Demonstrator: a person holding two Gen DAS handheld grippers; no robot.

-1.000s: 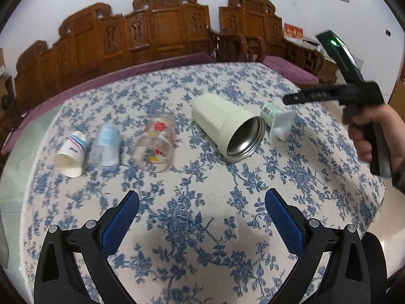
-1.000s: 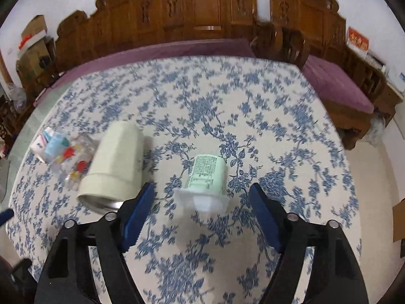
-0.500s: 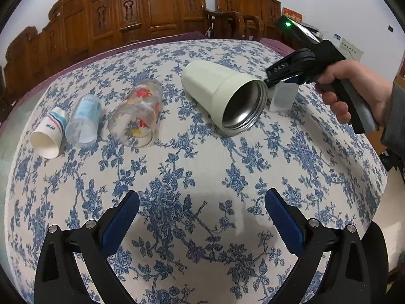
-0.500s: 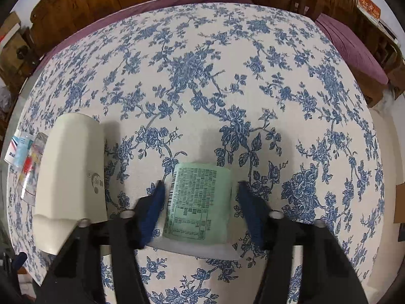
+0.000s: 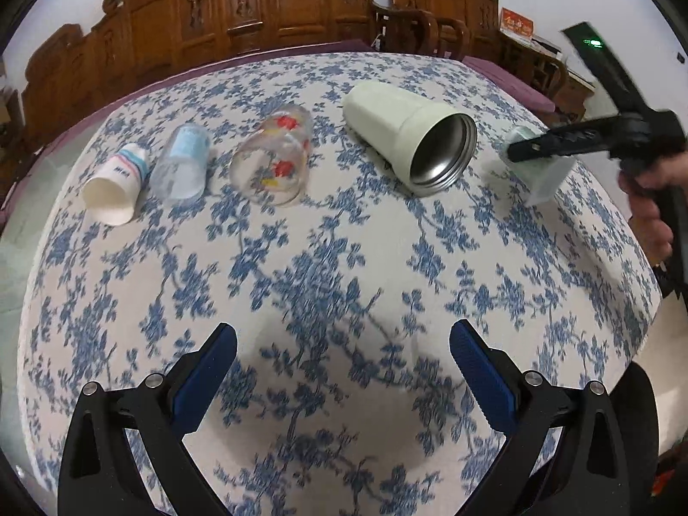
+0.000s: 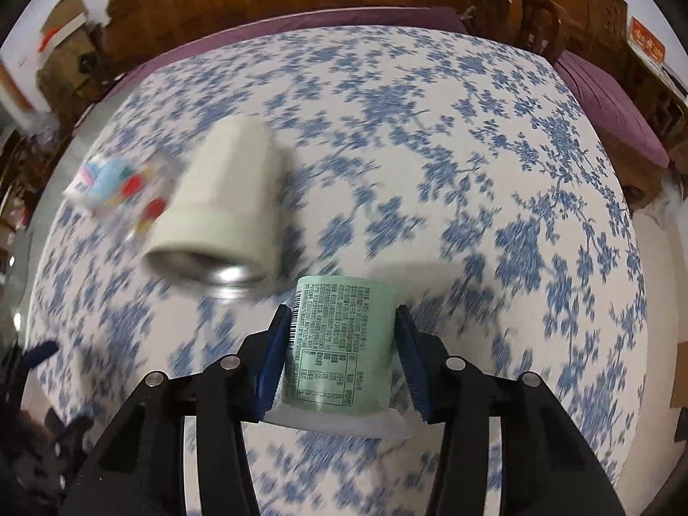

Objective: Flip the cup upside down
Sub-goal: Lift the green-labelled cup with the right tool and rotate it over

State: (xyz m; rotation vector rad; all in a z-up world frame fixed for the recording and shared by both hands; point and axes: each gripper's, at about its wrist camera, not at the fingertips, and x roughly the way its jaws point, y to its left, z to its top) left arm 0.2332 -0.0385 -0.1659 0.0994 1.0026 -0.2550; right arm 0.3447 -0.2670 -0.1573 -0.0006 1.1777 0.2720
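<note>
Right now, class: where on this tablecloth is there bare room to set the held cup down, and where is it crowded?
Bare cloth spreads between the left claw and the row of lying cups, and beyond the green cup toward the far edge. It is crowded along the row: paper cup, clear plastic cup, printed glass, cream tumbler.

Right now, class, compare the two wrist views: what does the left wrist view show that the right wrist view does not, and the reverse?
Only the left wrist view shows the left gripper, jaws wide open over the tablecloth, the person's hand, and the white paper cup clearly. Only the right wrist view shows the printed label on the green cup and the right gripper clamping it on both sides. Both show the cream steel tumbler lying on its side and the clear printed glass.
</note>
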